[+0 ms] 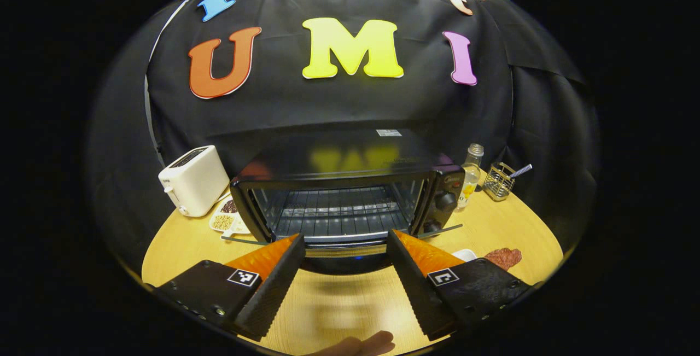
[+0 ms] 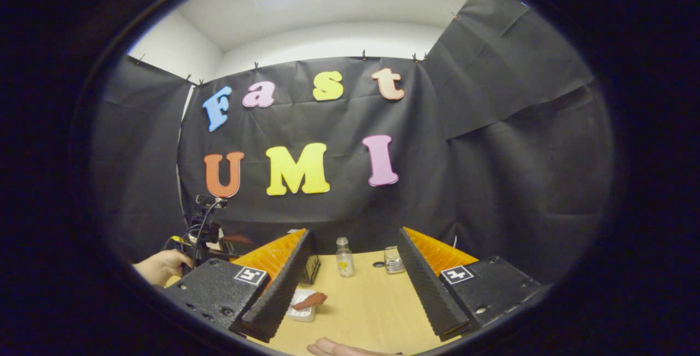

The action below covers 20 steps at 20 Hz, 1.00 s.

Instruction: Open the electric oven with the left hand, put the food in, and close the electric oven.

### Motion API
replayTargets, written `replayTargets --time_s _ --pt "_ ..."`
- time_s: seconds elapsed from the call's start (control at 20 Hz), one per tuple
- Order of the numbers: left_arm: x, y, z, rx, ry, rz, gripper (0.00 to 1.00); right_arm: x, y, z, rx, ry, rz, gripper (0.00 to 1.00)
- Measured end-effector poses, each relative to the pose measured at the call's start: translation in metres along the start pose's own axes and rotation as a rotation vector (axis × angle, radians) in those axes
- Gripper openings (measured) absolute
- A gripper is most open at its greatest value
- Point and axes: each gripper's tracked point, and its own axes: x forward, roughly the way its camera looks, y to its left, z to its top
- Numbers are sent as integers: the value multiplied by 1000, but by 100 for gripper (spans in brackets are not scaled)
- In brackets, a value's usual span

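At lower left of the right gripper view, the meat [image 2: 309, 301] lay on a white dish [image 2: 302, 312] just beside the spread, empty right gripper [image 2: 350, 285], while the oven [image 1: 342, 203] gaped ahead of the released left gripper [image 1: 345, 271].

left gripper view close facing oven [image 1: 342, 203], both views share table [image 2: 361, 301]

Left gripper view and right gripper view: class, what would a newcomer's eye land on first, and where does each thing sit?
In the left gripper view, the black electric oven stands mid-table with its door down and wire rack bare, framed by the open left gripper. A white toaster sits at its left. In the right gripper view, the open right gripper hangs above the reddish food on a small white dish.
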Motion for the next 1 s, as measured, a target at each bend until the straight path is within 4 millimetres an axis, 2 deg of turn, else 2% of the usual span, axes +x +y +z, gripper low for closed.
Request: replayTargets --time_s 0.05,0.1,0.2,0.25,0.3,0.35,0.4,0.45,0.55,0.6,0.65,0.75,0.8,0.85,0.9,1.0 --pt "-4 0 -9 -9 17 -3 95 0 5 0 0 13 18 96" --pt "-8 0 -17 -15 23 -6 95 2 2 -3 -5 24 14 100" --pt "-12 -2 -27 -15 25 -11 95 4 0 -8 -16 48 1 100" --pt "-13 -2 -32 -16 24 -14 95 5 1 -7 -15 49 -5 96" --pt "-15 -2 -37 -10 21 -17 95 5 2 -6 -15 49 -5 100" --pt "-16 -2 -42 -13 23 -16 95 5 5 -5 -13 47 -5 96" --pt "-17 -2 -47 -10 21 -15 95 6 6 -6 -11 49 -6 96" --pt "-17 -3 -51 -7 20 -13 95 9 6 -7 -11 54 -11 100" --pt "-18 -3 -62 -11 23 -5 95 13 8 -11 -17 68 -15 100" --pt "-19 -4 -69 -16 26 1 95 15 8 -14 -20 77 -18 96" --pt "-18 -3 -76 -28 33 13 95 17 8 -15 -19 85 -19 96" --pt "-16 -6 -95 -23 62 34 95 20 12 -16 -10 84 -7 96" --pt "-16 -8 -103 -19 77 35 95 23 14 -17 -3 82 0 100" --pt "-15 -8 -112 -18 90 33 95 25 13 -18 6 84 3 96" --pt "-12 -8 -122 -21 113 32 95 26 13 -22 13 89 7 100" --pt "-8 -8 -148 -43 188 18 94 30 14 -28 24 105 14 100"
